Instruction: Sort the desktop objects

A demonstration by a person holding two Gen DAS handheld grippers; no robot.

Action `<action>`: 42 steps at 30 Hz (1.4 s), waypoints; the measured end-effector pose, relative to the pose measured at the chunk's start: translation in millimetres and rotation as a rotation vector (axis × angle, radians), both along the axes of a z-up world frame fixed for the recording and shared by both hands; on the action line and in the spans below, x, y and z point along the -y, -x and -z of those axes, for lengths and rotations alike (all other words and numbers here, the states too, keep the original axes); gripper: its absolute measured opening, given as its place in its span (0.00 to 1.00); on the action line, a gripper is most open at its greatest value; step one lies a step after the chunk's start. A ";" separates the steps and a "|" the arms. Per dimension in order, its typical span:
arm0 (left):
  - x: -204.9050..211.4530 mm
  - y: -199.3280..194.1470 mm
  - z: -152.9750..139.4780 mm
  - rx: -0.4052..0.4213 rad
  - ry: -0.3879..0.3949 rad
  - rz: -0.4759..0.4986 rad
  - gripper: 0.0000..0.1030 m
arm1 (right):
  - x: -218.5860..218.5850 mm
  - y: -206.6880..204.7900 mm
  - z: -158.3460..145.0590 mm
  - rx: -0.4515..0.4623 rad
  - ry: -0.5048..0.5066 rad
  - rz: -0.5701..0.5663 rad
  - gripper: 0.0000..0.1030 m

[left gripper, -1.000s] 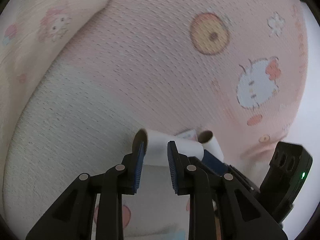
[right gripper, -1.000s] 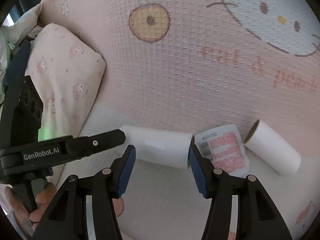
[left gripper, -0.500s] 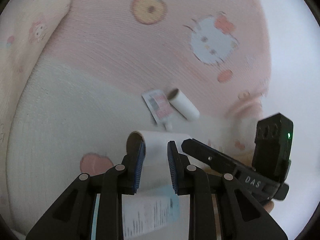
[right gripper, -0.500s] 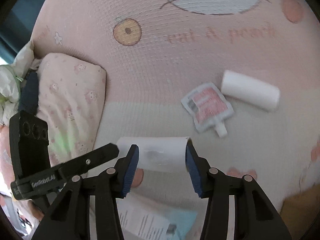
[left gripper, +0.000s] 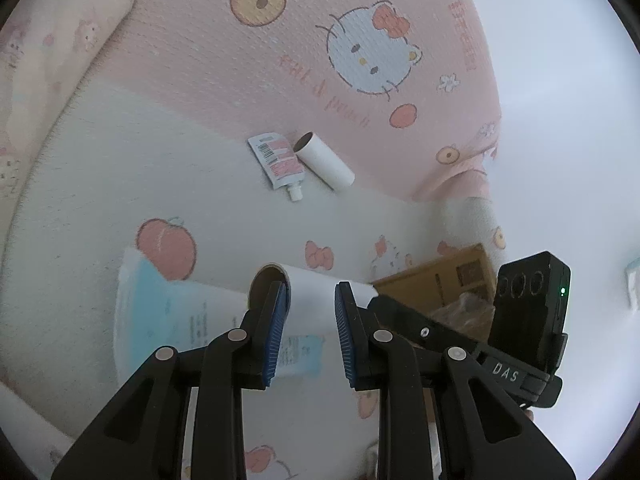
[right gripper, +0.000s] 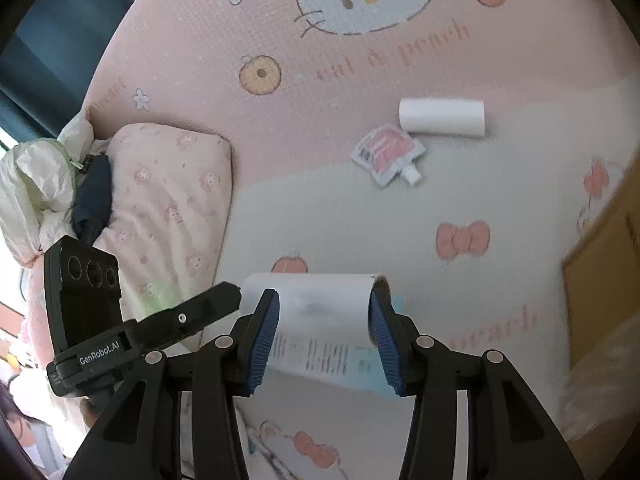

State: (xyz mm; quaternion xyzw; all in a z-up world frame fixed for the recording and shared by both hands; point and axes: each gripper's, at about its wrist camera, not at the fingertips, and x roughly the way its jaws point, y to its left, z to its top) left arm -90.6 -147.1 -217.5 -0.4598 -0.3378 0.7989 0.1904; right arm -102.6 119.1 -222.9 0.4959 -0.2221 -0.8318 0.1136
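A white cardboard tube (left gripper: 316,292) hangs above the bed, held at both ends. My left gripper (left gripper: 311,292) is shut on the end with the open mouth. In the right wrist view the same tube (right gripper: 320,292) lies crosswise between the blue pads of my right gripper (right gripper: 324,300), which is shut on it. A finger of the other gripper (right gripper: 208,306) reaches in from the left there. On the sheet farther off lie a second white tube (left gripper: 324,162) (right gripper: 442,117) and a pink-and-white spouted sachet (left gripper: 278,160) (right gripper: 388,154).
A blue-and-white printed leaflet (left gripper: 168,312) (right gripper: 320,356) lies on the pink cartoon bedsheet (left gripper: 240,80) under the held tube. A brown cardboard box (left gripper: 440,280) (right gripper: 596,280) stands to the right. A pink pillow (right gripper: 172,200) and bundled clothes (right gripper: 40,184) lie at the left.
Both grippers have risen and pulled back from the sheet with the tube between them. The right jaws narrowed onto the tube. The leaflet and the box have come into view.
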 end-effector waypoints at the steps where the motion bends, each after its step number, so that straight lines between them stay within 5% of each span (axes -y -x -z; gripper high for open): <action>1: -1.1 -2.2 -0.1 0.003 0.007 0.002 0.26 | 0.6 -3.7 3.1 0.006 0.007 0.004 0.43; 12: -4.8 -5.8 10.0 0.063 0.070 -0.007 0.26 | -6.2 -29.3 27.0 0.041 0.167 0.153 0.43; 22: -3.8 -2.6 15.1 0.082 0.072 -0.019 0.27 | 6.9 -28.4 32.4 0.047 0.045 0.150 0.30; 27: -5.5 -3.1 12.1 0.068 0.102 -0.024 0.36 | 13.0 -28.3 37.2 0.049 0.052 0.133 0.30; 35: -9.4 -0.6 16.1 0.088 0.170 -0.010 0.32 | 22.5 -30.7 34.1 0.062 0.008 0.115 0.30; 42: -9.1 2.9 18.5 0.086 0.153 0.002 0.32 | 26.1 -29.7 30.2 0.078 -0.065 0.071 0.31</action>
